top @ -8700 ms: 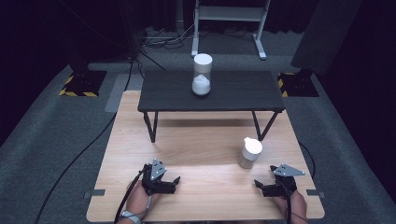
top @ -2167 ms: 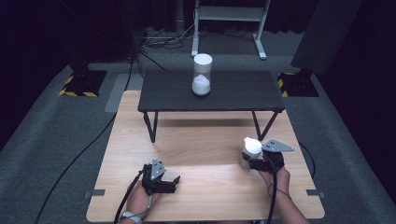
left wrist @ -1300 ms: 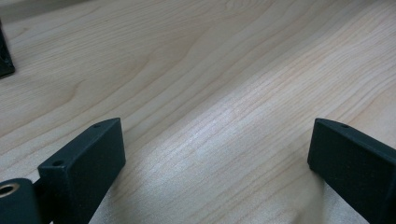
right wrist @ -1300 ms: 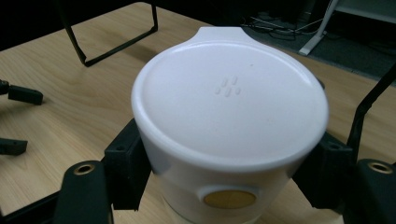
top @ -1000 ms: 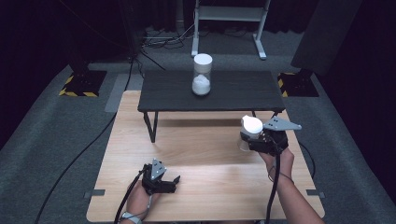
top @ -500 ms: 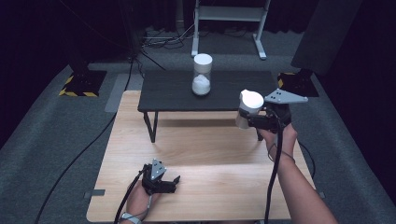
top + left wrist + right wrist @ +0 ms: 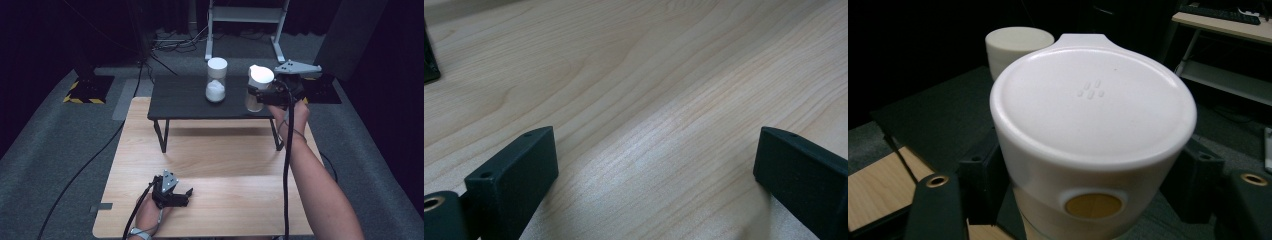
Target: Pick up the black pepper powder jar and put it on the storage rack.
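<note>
Standing across the far end of the wooden table (image 7: 210,165): a low black side table (image 7: 190,97), taken here as the landmark, its dark top seemingly serving as the shelf where the jars are being gathered. Already sitting upright on that top, left of centre: a clear jar with a white lid (image 7: 217,80), white contents settled in its lower half. Hanging just above the black table's right end, apparently being brought over to join it: a second white-lidded jar (image 7: 259,88), kept upright, likely so nothing inside shifts or spills. Clamping that jar from both sides just below the lid: the right gripper (image 7: 265,92), jaws closed firmly against the walls, with a person's forearm (image 7: 315,175) stretching in from the near edge. In the right gripper view, looming close: the lid (image 7: 1093,105) with its pouring tab and a round amber mark on the wall beneath. Resting idle well short of the black table, near the wooden table's front edge: the left gripper (image 7: 172,192), jaws gaping wide over bare wood, holding nothing, probably parked clear of the working arm.
</note>
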